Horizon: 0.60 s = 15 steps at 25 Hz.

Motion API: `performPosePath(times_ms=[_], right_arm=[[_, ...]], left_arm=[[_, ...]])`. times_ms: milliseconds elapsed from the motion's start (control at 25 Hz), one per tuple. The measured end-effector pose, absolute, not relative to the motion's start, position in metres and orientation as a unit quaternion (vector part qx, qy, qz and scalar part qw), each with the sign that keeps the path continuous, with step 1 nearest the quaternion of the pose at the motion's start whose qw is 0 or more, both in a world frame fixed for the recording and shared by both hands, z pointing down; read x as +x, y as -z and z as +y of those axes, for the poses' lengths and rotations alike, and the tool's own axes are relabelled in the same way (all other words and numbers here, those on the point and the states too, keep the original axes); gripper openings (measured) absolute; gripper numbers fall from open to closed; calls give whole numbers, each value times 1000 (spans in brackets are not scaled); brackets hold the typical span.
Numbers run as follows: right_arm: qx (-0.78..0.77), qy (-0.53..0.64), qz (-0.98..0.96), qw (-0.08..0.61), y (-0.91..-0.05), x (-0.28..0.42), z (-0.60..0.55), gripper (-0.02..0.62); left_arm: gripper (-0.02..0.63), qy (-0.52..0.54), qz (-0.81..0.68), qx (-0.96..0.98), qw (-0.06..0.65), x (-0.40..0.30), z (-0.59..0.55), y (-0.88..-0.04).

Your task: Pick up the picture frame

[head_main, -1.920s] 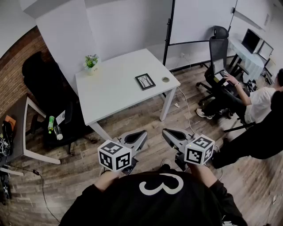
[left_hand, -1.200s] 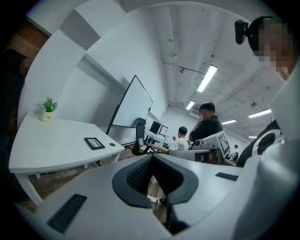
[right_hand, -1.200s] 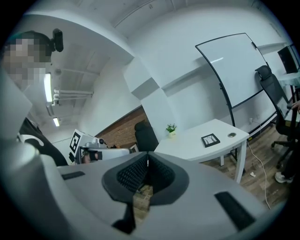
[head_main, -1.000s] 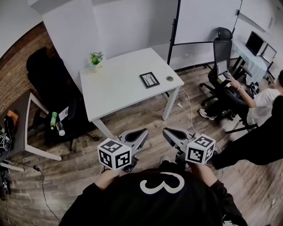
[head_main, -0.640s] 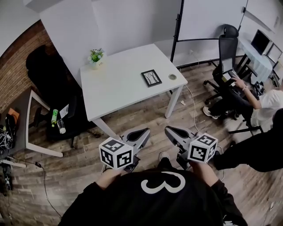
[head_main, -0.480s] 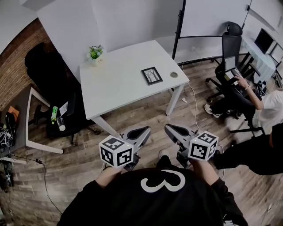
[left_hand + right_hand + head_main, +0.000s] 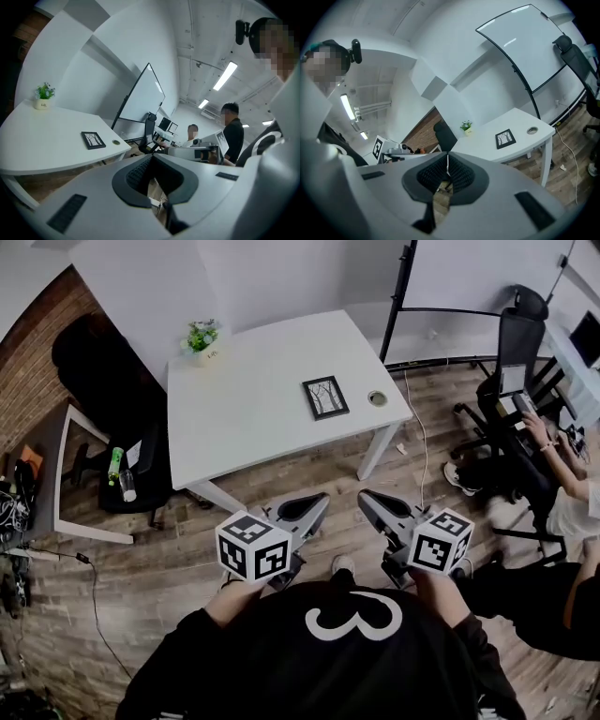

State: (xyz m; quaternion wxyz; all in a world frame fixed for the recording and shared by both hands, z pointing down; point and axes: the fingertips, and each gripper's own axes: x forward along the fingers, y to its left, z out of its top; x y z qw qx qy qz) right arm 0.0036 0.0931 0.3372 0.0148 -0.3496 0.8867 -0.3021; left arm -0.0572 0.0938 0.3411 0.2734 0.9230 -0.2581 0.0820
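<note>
A small black picture frame (image 7: 325, 397) with a white print lies flat on the white table (image 7: 244, 418), near its right end. It also shows in the left gripper view as the frame (image 7: 93, 139) and in the right gripper view as the frame (image 7: 505, 138). Both grippers hang over the wooden floor in front of the table, well short of the frame. My left gripper (image 7: 317, 504) is shut with nothing in it. My right gripper (image 7: 367, 499) is shut and empty too. Each bears a marker cube at its rear.
A small potted plant (image 7: 202, 337) stands at the table's far left corner, a cable hole (image 7: 377, 398) right of the frame. A black armchair (image 7: 103, 381) sits left. A whiteboard stand (image 7: 401, 296) and office chairs with a seated person (image 7: 553, 442) are at the right.
The table and frame have drawn closer and lower in the head view as I walk toward them. Both grippers keep side by side, shut throughout.
</note>
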Motion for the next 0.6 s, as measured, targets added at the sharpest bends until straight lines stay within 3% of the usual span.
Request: performPosePath(times_ms=[600], right_arm=[[-330, 317, 888, 39, -350, 94, 33, 26]], left_arm=[[15, -103, -282, 914, 274, 38, 31, -348]])
